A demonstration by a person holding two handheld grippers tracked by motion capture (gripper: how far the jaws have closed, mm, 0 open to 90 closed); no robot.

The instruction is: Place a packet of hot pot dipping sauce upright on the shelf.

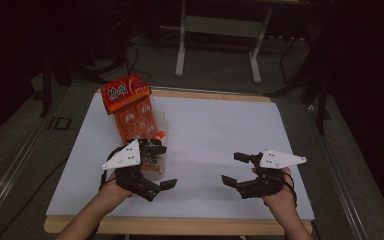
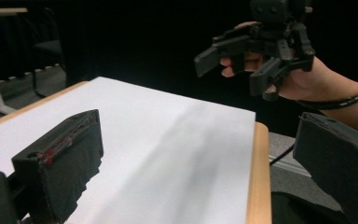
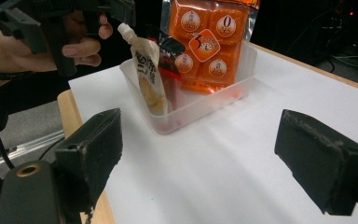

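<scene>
A clear plastic bin [image 3: 209, 107] stands on the white board [image 1: 215, 130] at the left. Leaning out of it are an orange multi-cup snack pack [image 3: 209, 43], a pale spouted pouch [image 3: 149, 77] and a dark red packet [image 3: 171, 55]. In the high view the orange pack [image 1: 132, 107] rises past the board's far left corner. My left gripper [image 1: 162, 166] hovers at the bin's near end, jaws wide open with nothing between them. My right gripper [image 1: 234, 168] is open and empty over the board's near right, facing the bin.
The board lies on a wooden table whose edge [image 1: 180, 225] runs along the front. White frame legs [image 1: 181, 50] stand on the floor beyond. Bare board [image 1: 215, 130] spreads between and behind the grippers. A black band circles the right wrist [image 2: 349, 100].
</scene>
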